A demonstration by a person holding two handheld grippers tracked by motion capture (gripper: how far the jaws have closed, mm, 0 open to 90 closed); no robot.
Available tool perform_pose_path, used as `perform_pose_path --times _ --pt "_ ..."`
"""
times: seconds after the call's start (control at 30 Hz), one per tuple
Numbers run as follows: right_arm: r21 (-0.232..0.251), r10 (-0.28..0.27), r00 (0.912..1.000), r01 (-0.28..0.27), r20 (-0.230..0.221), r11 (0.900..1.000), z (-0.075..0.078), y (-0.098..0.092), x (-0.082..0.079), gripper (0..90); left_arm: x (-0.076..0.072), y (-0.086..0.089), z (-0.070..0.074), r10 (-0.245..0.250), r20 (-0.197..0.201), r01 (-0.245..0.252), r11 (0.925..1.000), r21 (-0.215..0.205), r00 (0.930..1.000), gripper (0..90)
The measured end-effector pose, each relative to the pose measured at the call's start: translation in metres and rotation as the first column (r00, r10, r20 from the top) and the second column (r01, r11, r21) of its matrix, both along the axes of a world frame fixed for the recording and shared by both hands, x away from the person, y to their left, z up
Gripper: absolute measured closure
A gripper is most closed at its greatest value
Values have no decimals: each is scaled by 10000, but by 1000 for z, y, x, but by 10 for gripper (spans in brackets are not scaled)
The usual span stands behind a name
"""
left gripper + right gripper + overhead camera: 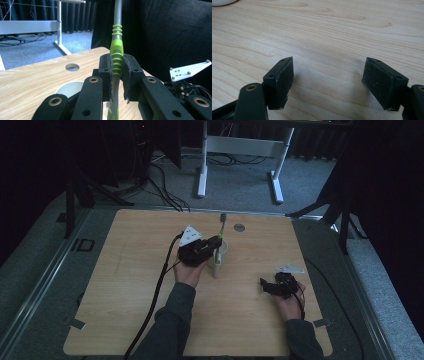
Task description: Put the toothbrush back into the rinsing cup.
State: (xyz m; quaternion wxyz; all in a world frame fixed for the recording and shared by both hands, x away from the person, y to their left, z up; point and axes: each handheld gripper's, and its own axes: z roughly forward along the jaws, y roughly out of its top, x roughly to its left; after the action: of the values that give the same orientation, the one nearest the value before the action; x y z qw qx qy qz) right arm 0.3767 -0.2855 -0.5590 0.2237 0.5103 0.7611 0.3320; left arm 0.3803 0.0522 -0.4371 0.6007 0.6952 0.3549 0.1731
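Note:
A green and grey toothbrush (pixel 220 236) stands upright with its lower end in a white cup (pixel 218 257) near the middle of the wooden table (pixel 125 285). My left gripper (pixel 214 244) is shut on the toothbrush handle (pixel 116 62) just above the cup (pixel 68 89); its pads press on both sides. My right gripper (pixel 263 285) rests low over the table at the right, and in the right gripper view the right gripper (pixel 328 82) stands open with bare wood between its jaws.
A round cable hole (pixel 239 227) lies in the table behind the cup. A white desk frame (pixel 240 150) stands on the carpet beyond the table. Black cables trail off the table's front left. The other gripper's white plate (pixel 188 71) shows at right.

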Motion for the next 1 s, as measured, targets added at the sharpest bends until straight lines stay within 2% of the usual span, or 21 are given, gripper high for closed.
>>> perform_pose_path --times 0.27,1.0 --pt "-4 3 10000 -3 -2 10000 0 0 0 245 2 -4 -5 94 88 -95 9998 149 9999 789" --pt "0 16 10000 -16 2 10000 0 0 0 245 3 -7 -17 199 -46 -197 9987 470 9998 788"
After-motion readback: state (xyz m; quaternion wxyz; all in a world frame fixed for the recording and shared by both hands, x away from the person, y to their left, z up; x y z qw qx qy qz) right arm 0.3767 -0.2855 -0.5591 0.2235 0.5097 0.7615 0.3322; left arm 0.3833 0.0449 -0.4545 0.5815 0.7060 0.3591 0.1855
